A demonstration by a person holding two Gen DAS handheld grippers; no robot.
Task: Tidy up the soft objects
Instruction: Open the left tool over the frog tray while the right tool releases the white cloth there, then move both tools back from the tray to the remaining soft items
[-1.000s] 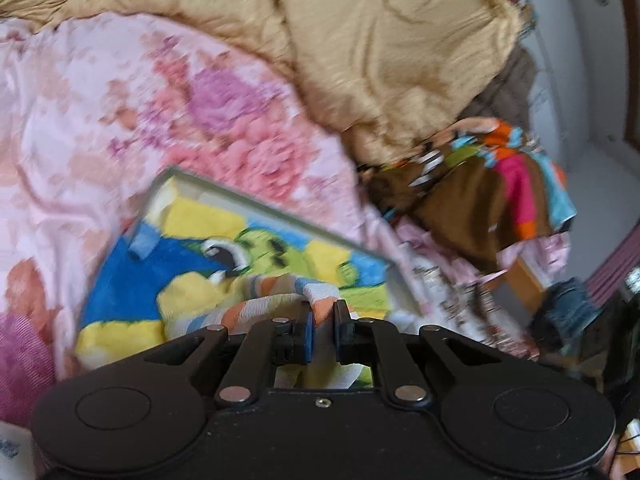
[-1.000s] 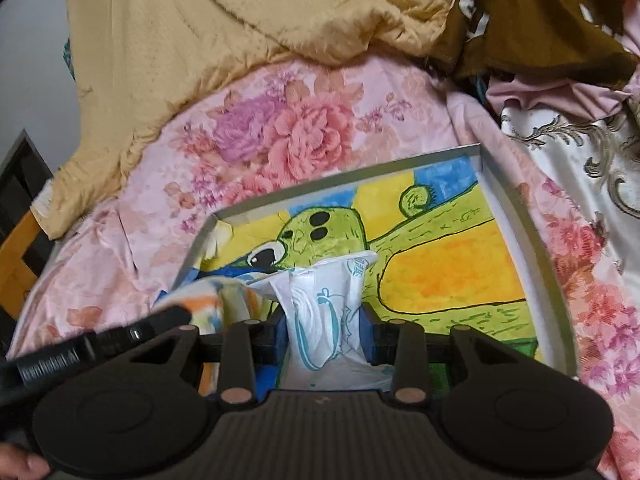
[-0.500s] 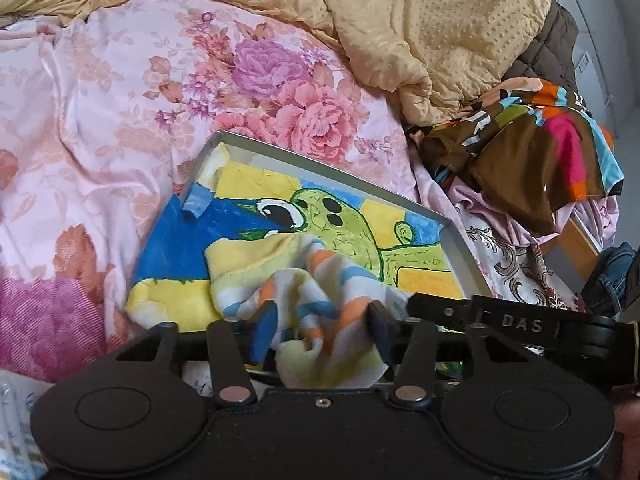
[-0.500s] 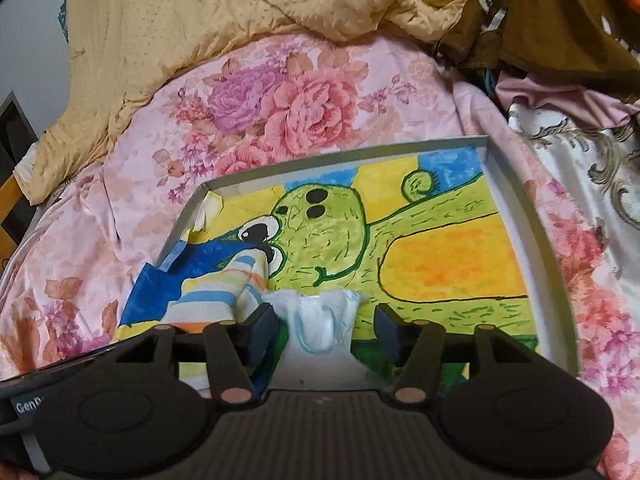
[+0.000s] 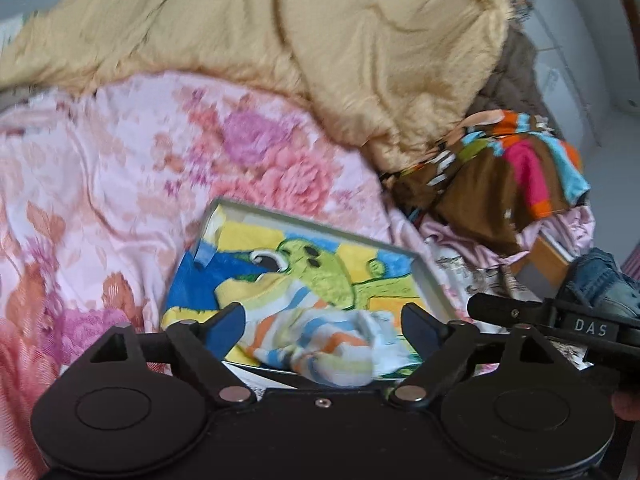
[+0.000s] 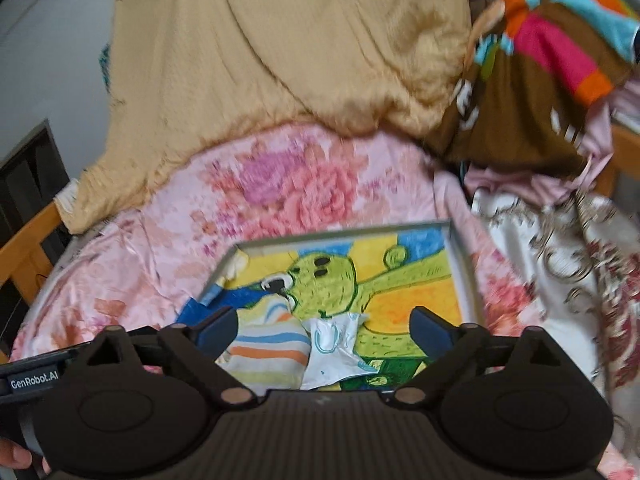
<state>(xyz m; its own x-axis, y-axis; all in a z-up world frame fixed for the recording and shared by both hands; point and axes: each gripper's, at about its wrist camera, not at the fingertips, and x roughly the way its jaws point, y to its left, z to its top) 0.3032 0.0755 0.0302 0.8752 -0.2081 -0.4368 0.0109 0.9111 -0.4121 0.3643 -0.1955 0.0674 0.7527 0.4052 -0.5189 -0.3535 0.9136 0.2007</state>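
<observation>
Floral bedsheet (image 5: 120, 184) bears tray (image 6: 466, 280); tan quilt (image 5: 320, 40) behind; both claws opening, gripping nothing.

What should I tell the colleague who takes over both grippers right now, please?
Left gripper: jaws opening, nothing pinched; the striped cloth lies loose between them.
Right gripper: jaws opening, clear of the white cloth.
Both cloths rest side by side in the tray with the green cartoon, on the flowered bedspread.
Done: both cloths set down in the tray.
Left: possibly the colourful pile and tan blanket behind the tray.
</observation>
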